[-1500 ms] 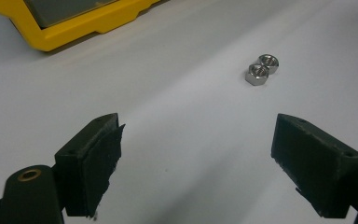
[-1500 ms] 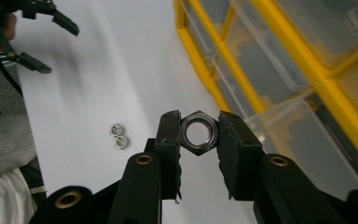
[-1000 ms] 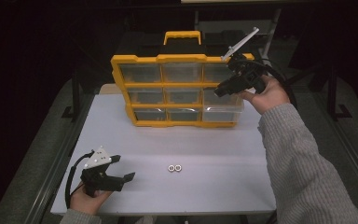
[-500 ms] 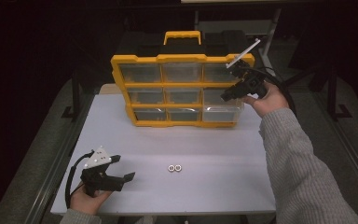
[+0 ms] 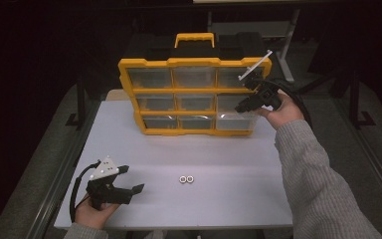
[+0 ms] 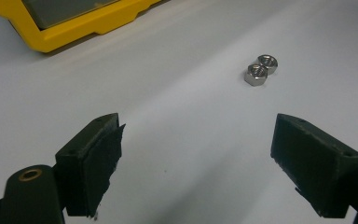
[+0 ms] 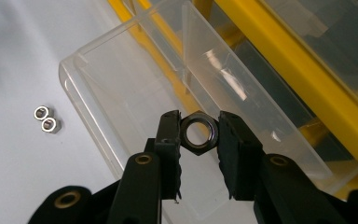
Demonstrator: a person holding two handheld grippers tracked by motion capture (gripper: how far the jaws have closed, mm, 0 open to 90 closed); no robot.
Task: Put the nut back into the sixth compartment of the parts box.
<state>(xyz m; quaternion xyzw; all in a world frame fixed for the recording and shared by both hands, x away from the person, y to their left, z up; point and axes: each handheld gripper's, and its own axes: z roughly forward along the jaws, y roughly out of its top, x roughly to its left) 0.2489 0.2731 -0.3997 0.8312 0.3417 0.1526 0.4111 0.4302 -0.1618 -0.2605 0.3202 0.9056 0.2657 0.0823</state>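
A yellow organizer (image 5: 194, 97) with clear drawers stands upright at the back of the white table (image 5: 229, 169). Its lower right drawer (image 7: 135, 93) is pulled out. My right gripper (image 7: 199, 135) hangs over that open drawer, shut on a steel hex nut (image 7: 199, 131); in the high view this right gripper (image 5: 243, 105) is at the organizer's right side. Two more hex nuts (image 5: 186, 179) lie touching on the table's front middle, and the same nuts (image 6: 260, 70) appear ahead of my left gripper (image 6: 196, 154). That left gripper (image 5: 129, 181) rests open at the front left, nothing between its jaws.
The organizer has a yellow carry handle (image 5: 195, 40) on top and several shut drawers. Dark floor and frame rails (image 5: 69, 149) surround the table. The pair of nuts (image 7: 47, 119) also lies left of the drawer in the right gripper view.
My right gripper has moved slightly right and down along the organizer's right side, still holding the nut. The left gripper and the two nuts on the table have stayed put.
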